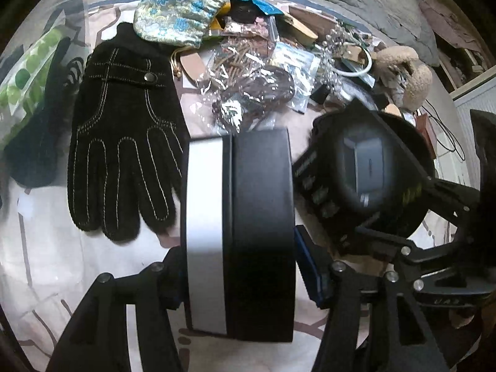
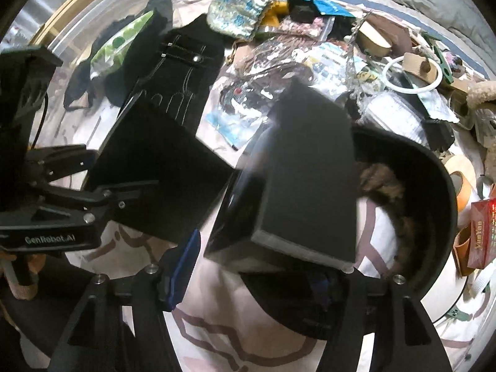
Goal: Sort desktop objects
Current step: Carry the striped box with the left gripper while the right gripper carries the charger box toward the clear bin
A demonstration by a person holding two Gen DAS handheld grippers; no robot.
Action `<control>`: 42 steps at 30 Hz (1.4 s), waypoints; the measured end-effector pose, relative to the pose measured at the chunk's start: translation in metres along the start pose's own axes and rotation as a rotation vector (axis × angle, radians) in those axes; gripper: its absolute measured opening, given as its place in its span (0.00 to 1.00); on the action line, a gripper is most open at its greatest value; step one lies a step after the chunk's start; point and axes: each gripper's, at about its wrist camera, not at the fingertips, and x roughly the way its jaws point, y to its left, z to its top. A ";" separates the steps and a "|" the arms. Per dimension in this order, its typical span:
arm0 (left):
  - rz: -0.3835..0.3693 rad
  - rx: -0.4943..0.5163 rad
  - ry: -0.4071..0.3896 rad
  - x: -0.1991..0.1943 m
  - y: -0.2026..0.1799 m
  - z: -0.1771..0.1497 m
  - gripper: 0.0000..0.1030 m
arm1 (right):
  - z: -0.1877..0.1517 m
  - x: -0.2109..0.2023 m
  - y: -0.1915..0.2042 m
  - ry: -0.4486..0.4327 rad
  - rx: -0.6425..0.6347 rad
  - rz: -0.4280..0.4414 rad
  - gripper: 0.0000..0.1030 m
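The left gripper (image 1: 241, 257) points steeply down. A black box with a silver band (image 1: 260, 217) stands upright between its fingers and fills the gap. Both pads lie along the box's sides, but I cannot tell whether they press on it or only touch it.

The right gripper (image 2: 269, 257) has its fingers spread around a tilted black box with a grey edge (image 2: 310, 170). Its blue pad (image 2: 183, 266) at 7 o'clock stands clear of the box, and the other finger sits just at the box's lower corner.

In the left wrist view a black stitched glove (image 1: 124, 142) lies flat at 9 o'clock on the patterned cloth (image 1: 46, 263). A brocade pouch (image 1: 176, 15) sits at 11 o'clock, and a heap of clear plastic bags (image 1: 254, 71) at 12. In the right wrist view a round black container (image 2: 440, 204) curves at 3 o'clock, just beside the tilted box.
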 end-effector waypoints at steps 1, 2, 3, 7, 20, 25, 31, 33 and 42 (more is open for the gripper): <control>-0.004 -0.013 -0.009 -0.001 0.002 0.002 0.57 | 0.002 -0.001 -0.004 -0.008 0.022 0.007 0.63; -0.008 -0.023 -0.013 -0.001 0.003 0.004 0.57 | 0.005 -0.002 -0.008 -0.016 0.046 0.013 0.63; -0.011 -0.033 -0.017 -0.002 0.004 0.007 0.57 | 0.007 -0.003 -0.011 -0.023 0.064 0.022 0.63; -0.017 -0.025 -0.004 0.001 0.003 0.011 0.57 | 0.014 -0.001 -0.015 -0.024 0.097 0.047 0.63; -0.032 0.035 -0.021 -0.006 -0.006 0.007 0.48 | 0.018 -0.012 -0.006 -0.061 0.033 0.071 0.46; -0.082 -0.034 -0.088 -0.026 0.007 0.009 0.48 | 0.018 -0.022 -0.006 -0.082 0.037 0.085 0.46; -0.162 -0.099 -0.180 -0.058 0.019 0.013 0.48 | 0.020 -0.034 -0.001 -0.122 0.030 0.083 0.45; -0.181 -0.092 -0.213 -0.069 0.016 0.013 0.48 | 0.022 -0.038 0.002 -0.134 0.028 0.097 0.45; -0.183 -0.105 -0.436 -0.141 0.033 0.018 0.48 | 0.041 -0.089 0.026 -0.289 0.009 0.177 0.45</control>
